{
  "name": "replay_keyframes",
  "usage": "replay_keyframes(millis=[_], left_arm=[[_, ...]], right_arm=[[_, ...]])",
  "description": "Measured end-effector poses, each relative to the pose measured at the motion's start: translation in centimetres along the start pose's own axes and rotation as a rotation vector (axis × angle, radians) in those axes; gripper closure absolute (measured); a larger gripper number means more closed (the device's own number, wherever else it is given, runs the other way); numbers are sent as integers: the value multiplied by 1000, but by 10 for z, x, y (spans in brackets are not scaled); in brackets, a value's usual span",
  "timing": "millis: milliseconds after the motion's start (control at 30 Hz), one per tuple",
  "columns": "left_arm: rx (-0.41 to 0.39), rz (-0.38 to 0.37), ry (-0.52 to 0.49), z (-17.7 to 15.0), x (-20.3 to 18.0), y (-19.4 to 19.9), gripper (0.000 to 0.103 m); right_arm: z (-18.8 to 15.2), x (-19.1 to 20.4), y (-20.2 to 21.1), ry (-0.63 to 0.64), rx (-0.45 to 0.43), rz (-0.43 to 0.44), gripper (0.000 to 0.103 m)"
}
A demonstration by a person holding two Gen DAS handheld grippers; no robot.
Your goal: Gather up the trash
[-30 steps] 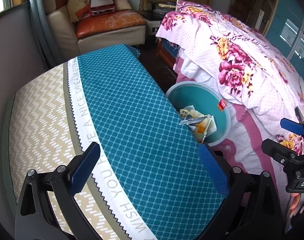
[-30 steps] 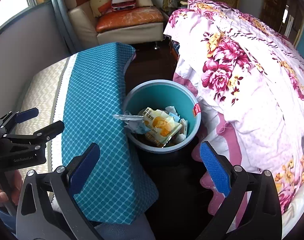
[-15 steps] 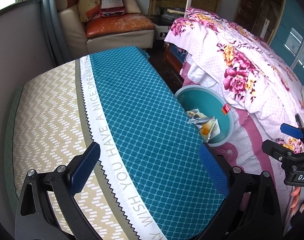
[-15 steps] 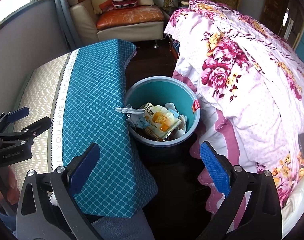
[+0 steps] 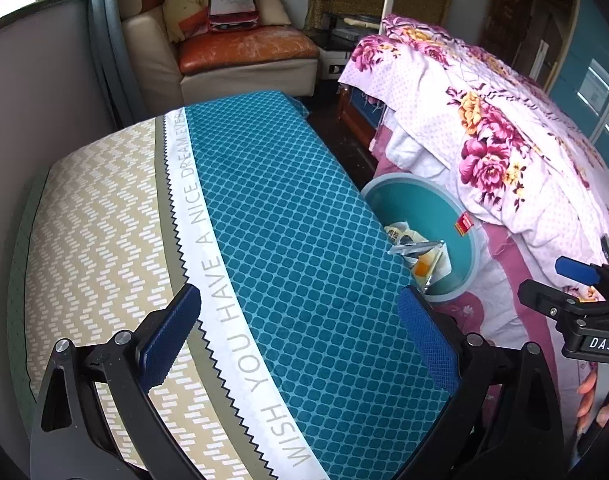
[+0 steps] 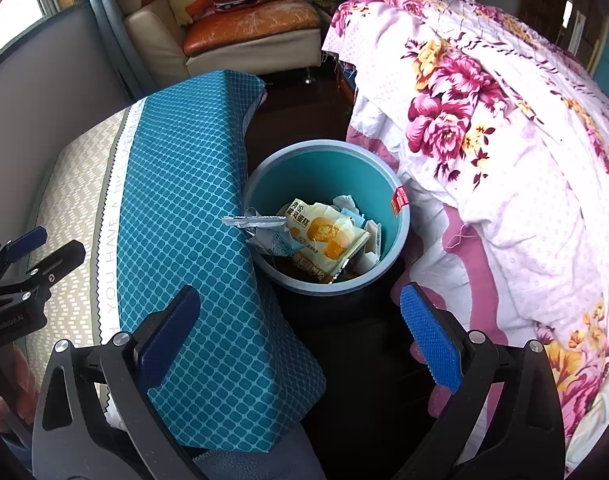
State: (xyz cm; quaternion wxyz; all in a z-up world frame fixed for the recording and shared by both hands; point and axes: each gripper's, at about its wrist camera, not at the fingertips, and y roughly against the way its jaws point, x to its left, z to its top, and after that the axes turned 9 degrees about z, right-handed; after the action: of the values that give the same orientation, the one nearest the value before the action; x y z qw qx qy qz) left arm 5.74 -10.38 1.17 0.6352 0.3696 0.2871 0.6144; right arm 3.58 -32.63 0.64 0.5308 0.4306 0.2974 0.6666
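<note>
From my left wrist view, my left tool (image 5: 298,328) is spread wide and empty over the patterned tabletop (image 5: 264,240); one teal bin (image 5: 460,276) sits beyond its right finger, against one floral bed (image 5: 504,140). From my right wrist view, my right tool (image 6: 300,328) is spread, empty, with the bin (image 6: 384,168) and its wrappers (image 6: 324,236) just ahead.

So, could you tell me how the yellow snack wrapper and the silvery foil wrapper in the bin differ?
The yellow printed snack wrapper is the larger one and lies fairly flat on top of the pile, fully inside the round teal plastic bin. The silvery foil wrapper is narrower, plain and shiny, and pokes out over the bin's rim toward the teal patterned cloth. Both are empty, crumpled packaging already in the bin.
</note>
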Motion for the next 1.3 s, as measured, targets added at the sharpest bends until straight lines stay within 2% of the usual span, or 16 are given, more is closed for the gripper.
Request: replay_keyframes(millis=[233, 733, 1300], left_arm=[[-14, 25, -11, 0, -4, -9, 4], [30, 38, -25, 2, -7, -29, 4], [68, 20, -33, 0, -7, -50, 4]], right_arm=[[3, -7, -11, -13, 9, -13, 7], [12, -16, -28, -29, 40, -13, 7], [16, -20, -45, -34, 70, -50, 7]])
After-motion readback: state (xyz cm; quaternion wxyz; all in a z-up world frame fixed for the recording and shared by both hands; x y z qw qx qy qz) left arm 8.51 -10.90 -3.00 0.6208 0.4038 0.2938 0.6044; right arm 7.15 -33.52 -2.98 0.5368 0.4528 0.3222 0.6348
